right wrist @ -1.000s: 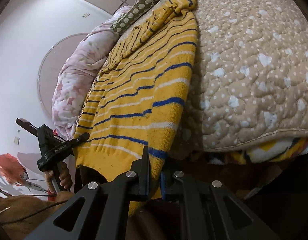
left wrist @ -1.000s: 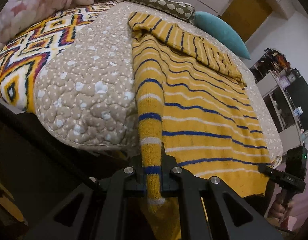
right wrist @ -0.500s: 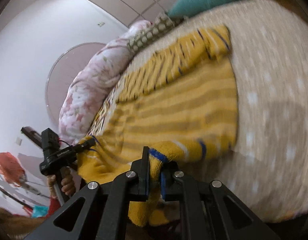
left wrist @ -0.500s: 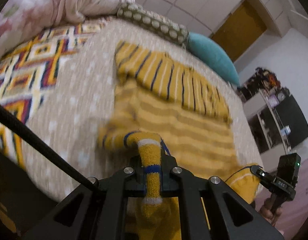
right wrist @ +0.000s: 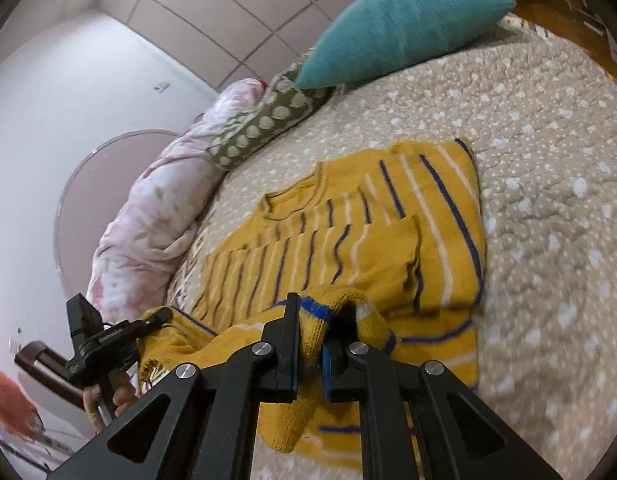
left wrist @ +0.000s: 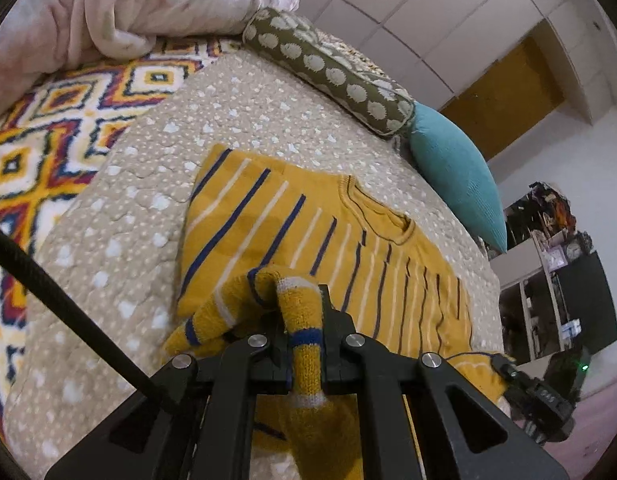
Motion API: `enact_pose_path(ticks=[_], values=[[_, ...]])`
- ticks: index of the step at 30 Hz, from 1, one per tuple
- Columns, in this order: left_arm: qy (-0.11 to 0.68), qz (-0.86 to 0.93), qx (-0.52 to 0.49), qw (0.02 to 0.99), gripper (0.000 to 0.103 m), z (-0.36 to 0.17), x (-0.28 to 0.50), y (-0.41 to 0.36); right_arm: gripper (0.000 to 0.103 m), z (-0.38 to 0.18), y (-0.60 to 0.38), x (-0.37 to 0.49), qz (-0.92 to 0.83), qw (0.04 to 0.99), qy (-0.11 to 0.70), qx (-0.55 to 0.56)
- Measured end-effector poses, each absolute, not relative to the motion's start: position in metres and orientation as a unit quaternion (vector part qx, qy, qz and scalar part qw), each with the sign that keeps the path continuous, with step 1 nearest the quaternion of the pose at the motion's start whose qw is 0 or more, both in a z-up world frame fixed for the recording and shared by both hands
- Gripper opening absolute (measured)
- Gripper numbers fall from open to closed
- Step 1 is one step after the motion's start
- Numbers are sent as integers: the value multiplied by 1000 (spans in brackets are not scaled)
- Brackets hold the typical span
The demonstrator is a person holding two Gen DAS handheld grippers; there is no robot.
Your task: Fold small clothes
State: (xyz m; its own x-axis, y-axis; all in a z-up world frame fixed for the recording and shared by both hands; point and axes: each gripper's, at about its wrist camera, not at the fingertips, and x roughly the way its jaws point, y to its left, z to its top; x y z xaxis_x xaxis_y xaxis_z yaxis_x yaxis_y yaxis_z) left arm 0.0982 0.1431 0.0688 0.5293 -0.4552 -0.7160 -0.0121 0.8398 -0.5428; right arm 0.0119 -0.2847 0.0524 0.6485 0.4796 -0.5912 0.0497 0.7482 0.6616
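A yellow knit sweater with blue and white stripes lies on the beige quilted bedspread, its neck toward the pillows and its lower half lifted and doubled over the upper part. My left gripper is shut on one corner of the hem, and the knit bulges over its fingers. In the right wrist view the sweater shows the same fold, with my right gripper shut on the other hem corner. Each view shows the other gripper at the sweater's far corner, the right gripper here and the left gripper there.
A teal cushion and a green spotted bolster lie along the head of the bed, with a pink floral duvet bunched beside them. A bright patterned blanket covers the left side. Shelves and a dark screen stand beyond the bed.
Both grippers have carried the sweater's hem up from the bed's near edge toward the neck end. The lower half, which hung over the edge, now lies folded over the upper part.
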Motion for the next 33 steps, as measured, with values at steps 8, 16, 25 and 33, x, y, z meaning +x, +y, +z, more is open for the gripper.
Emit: enact_pose_path(ticks=[8,16,25,33], values=[[501,-125,-326,792,11,45,148,148,15,17,-303,72,115,808,428,388],[500,-158,-446,725,48,27,176,163,44,-5,-324,114,115,769,419,468],[463,-127,-449,754,65,37,181,189,64,-4,-333,136,109,758,405,499],[479,-132,-319,807,65,55,178,171,70,37,-340,132,70,812,377,440]])
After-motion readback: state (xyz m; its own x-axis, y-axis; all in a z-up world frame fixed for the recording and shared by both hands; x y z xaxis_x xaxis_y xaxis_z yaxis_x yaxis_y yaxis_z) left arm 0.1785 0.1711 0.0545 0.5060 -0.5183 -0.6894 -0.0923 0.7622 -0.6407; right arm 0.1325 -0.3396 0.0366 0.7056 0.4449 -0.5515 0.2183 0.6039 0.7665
